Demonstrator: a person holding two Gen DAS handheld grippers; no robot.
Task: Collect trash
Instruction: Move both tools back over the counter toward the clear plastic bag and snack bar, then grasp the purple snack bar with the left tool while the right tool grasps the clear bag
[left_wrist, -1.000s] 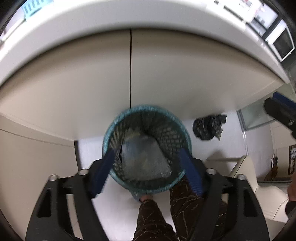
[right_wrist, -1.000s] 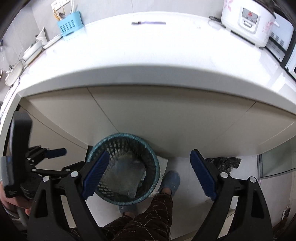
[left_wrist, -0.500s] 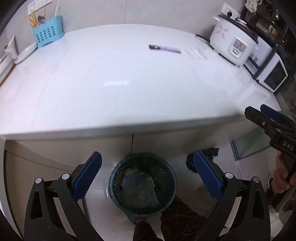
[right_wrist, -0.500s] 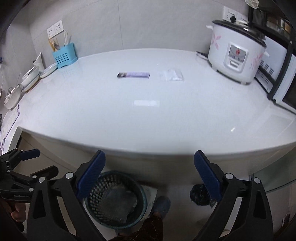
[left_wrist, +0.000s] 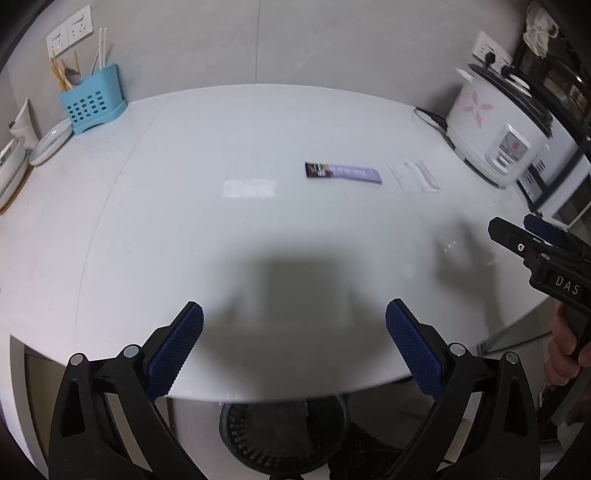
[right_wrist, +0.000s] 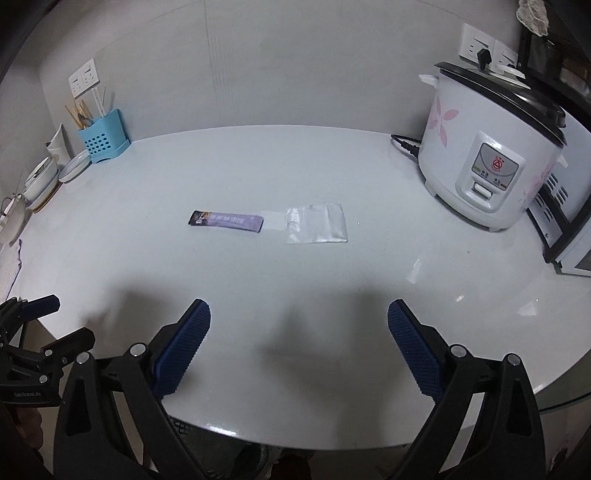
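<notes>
Both tools hang over the near edge of the white tabletop (right_wrist: 295, 155), each spread wide with nothing between its blue pads. The left hand-held gripper (left_wrist: 294, 345) has just been opening to its widest, and the right hand-held gripper (right_wrist: 298, 341) has likewise just been opening; neither touches any litter.

In the right wrist view the purple wrapper (right_wrist: 226, 220) lies flat at about 11 o'clock from that gripper, well ahead of it, with the clear plastic bag (right_wrist: 317, 223) just beside it toward 12 o'clock. In the left wrist view the same two pieces sit further round, at about 1 o'clock. The mesh bin (left_wrist: 282, 435) stands on the floor under the table edge, at 6 o'clock below the left gripper.

Both pieces look nearly weightless, thin and limp, and they lie flush on a glossy surface, so the pads will likely skid over them rather than get underneath. The wrapper seems the stiffer; pinching across its narrow width near one end should buckle it up into the jaws. The bag looks slicker and floppier; a raised crease or a corner is the better hold, and it may slide or cling

The rice cooker (right_wrist: 491, 147) at 2 o'clock stands well clear
</notes>
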